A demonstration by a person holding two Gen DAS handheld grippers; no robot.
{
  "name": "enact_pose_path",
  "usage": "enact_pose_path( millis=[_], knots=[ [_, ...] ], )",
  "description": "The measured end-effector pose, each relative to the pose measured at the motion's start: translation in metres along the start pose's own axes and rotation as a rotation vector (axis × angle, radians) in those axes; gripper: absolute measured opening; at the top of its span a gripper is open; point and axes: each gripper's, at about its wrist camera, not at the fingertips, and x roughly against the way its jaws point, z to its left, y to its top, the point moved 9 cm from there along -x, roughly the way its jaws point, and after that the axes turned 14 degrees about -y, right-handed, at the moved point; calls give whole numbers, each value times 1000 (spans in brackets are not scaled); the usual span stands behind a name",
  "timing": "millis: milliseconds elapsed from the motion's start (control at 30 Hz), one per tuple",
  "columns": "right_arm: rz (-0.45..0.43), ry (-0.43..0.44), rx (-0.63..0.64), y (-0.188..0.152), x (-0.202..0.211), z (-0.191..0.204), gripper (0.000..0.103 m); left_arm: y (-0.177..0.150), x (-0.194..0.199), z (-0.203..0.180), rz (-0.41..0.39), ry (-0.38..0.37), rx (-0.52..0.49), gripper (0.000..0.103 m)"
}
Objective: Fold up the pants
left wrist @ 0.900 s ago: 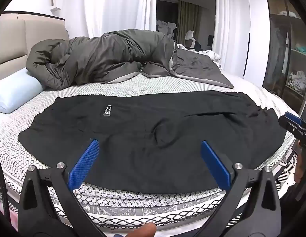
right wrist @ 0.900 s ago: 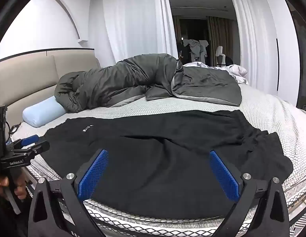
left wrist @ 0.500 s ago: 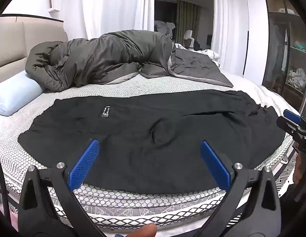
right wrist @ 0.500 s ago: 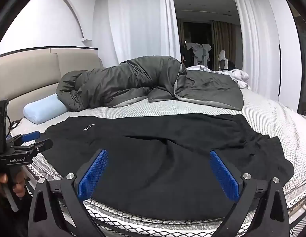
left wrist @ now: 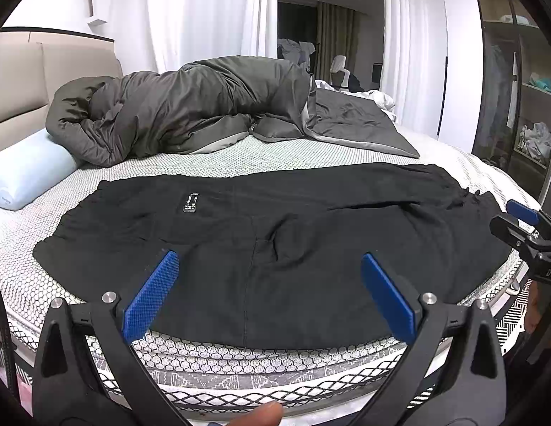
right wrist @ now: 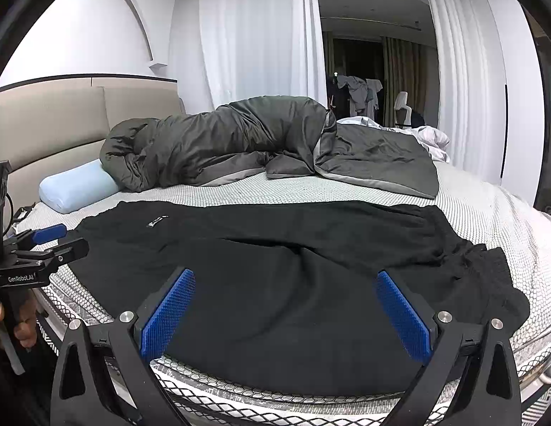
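Both grippers—left gripper (left wrist: pixel 270 293) at six o'clock, right gripper (right wrist: pixel 286 314)—gape empty over the flat pants (left wrist: pixel 275 248), probably readying a fold.

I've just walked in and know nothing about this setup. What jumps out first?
Black pants lie spread flat across the near edge of the bed. Behind them a grey duvet is heaped up, with a pale blue pillow at the left. Two blue-padded claws, left and right, hang wide open over the pants, holding nothing.
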Motion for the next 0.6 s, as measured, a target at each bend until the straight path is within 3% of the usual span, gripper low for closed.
enact_pose_path(
  millis=[600],
  knots=[
    [-3, -12, 14, -1, 2, 0, 103, -2, -7, -2, 24, 26, -10, 102]
  ],
)
